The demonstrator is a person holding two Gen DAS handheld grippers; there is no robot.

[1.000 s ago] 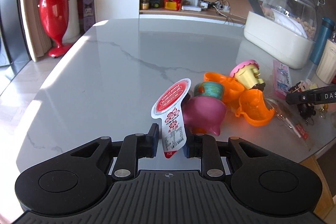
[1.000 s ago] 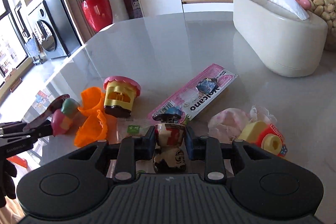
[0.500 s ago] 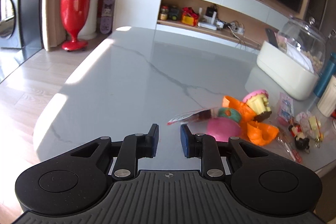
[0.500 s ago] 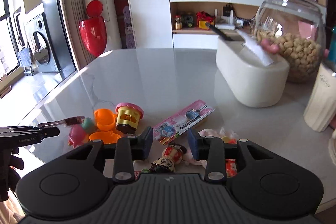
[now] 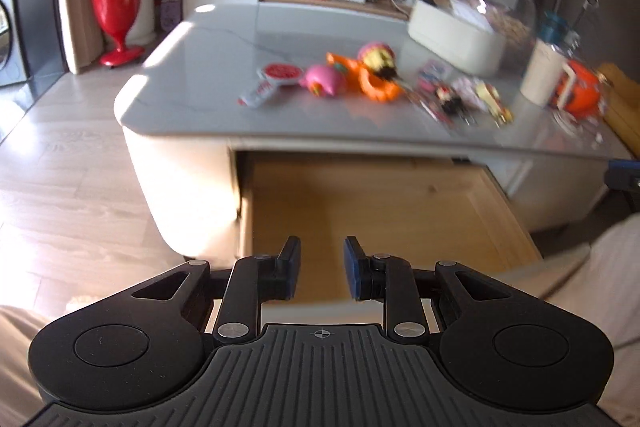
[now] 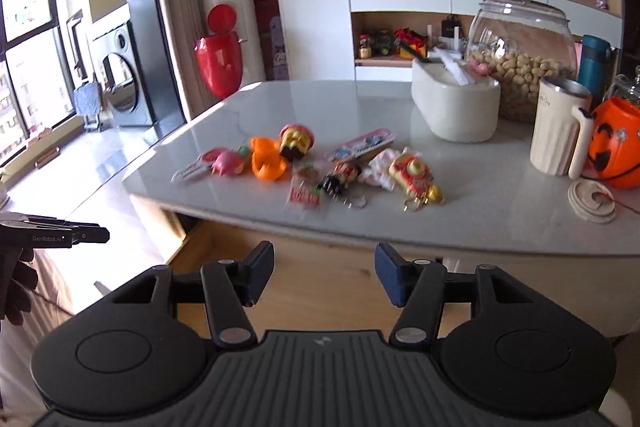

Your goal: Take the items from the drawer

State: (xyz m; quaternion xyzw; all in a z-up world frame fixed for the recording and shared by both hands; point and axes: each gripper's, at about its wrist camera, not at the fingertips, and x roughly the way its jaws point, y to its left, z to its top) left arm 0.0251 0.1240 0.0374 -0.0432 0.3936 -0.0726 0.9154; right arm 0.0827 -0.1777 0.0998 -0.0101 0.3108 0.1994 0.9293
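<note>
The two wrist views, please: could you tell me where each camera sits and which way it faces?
Left wrist view: on the left gripper, pulled back, facing the open drawer and the table; pale clothing fills its right edge.
Right wrist view: on the right gripper, higher and further right, facing the table; the left gripper and a gloved hand show at left.
Shared: drawer, orange toy, white box.

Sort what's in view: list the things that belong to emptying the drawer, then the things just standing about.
Job: open drawer, nothing visible inside; both open grippers, left, right; unloaded items on the tabletop: red-lidded sachet, pink toy, orange shells, figure keychain.

Standing about: peanut jar, cream mug, pumpkin bucket, white box.
</note>
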